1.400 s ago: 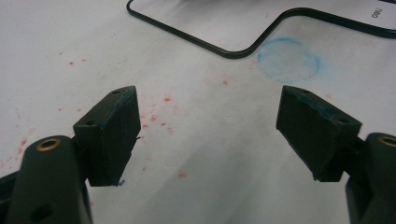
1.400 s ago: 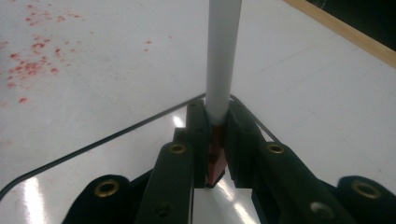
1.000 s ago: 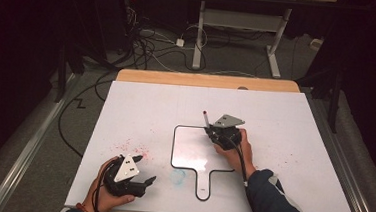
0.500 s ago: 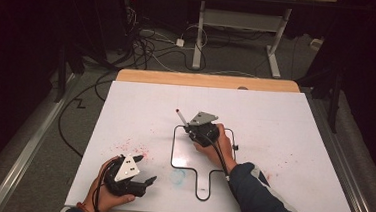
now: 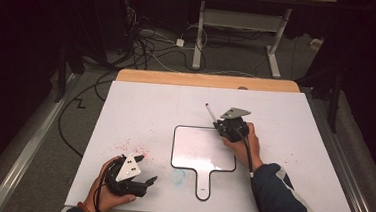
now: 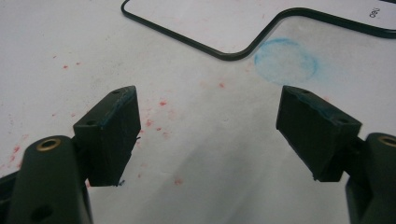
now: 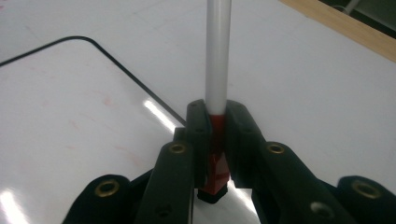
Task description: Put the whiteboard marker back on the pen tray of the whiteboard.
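The right tool (image 5: 223,124) is clamped tight on a marker (image 5: 210,112), its jaws pinching the red end while the white barrel juts up and away toward the far left; in the right gripper view the marker (image 7: 218,70) rises straight out between the closed jaws of the tool (image 7: 215,135). This tool sits over the far right corner of the small board (image 5: 198,149), a white panel with a thin black rim and a short handle pointing toward the person. The right hand (image 5: 243,142) grips the tool just past the board's right edge.

The left tool (image 5: 145,182) rests near the bench's (image 5: 140,107) near left edge, jaws spread wide and holding nothing. In the left gripper view the 2 pads of this tool (image 6: 208,135) frame bare white surface flecked with red specks (image 6: 161,102), with a blue smudge (image 6: 286,58) just beyond, beside the board's (image 6: 224,18) rim where the handle begins.

The 2 tools are well apart. The white surface is open on the far side, on the left and on the right; a wooden strip (image 5: 208,81) shows along its far edge
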A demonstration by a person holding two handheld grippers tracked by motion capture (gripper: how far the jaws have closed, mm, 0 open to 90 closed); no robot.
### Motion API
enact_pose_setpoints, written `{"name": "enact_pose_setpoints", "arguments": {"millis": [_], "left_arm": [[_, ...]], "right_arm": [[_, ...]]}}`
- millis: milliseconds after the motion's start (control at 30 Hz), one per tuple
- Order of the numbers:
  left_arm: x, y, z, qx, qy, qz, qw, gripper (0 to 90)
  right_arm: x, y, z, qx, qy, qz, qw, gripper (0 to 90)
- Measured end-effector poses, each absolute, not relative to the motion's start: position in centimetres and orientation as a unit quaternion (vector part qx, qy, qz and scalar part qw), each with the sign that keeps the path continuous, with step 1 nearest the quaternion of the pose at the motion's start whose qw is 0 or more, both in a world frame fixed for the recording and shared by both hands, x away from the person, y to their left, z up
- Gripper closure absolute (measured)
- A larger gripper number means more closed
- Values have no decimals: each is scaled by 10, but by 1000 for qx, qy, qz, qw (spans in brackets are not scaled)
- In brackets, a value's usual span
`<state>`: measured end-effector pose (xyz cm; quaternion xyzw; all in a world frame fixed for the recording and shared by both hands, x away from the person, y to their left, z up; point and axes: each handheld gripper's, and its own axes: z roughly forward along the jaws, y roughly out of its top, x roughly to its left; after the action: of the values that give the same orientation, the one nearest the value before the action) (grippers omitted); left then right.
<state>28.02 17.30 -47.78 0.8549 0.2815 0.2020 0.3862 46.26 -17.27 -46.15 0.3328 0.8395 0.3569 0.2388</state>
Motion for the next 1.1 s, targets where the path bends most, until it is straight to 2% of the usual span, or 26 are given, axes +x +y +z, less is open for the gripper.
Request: {"name": "enact_pose_setpoints", "arguments": {"millis": [300, 633, 900, 1100], "left_arm": [[280, 174, -478, 854, 283, 202, 387, 208], [280, 174, -478, 854, 283, 202, 387, 208], [282, 176, -479, 851, 288, 201, 390, 208], [284, 175, -479, 852, 289, 203, 387, 208]], "right_arm": [[464, -187, -461, 335, 839, 347, 250, 816], [461, -181, -459, 334, 842, 354, 232, 816], [431, -209, -433, 355, 813, 422, 186, 815], [401, -235, -419, 357, 803, 443, 180, 814]]}}
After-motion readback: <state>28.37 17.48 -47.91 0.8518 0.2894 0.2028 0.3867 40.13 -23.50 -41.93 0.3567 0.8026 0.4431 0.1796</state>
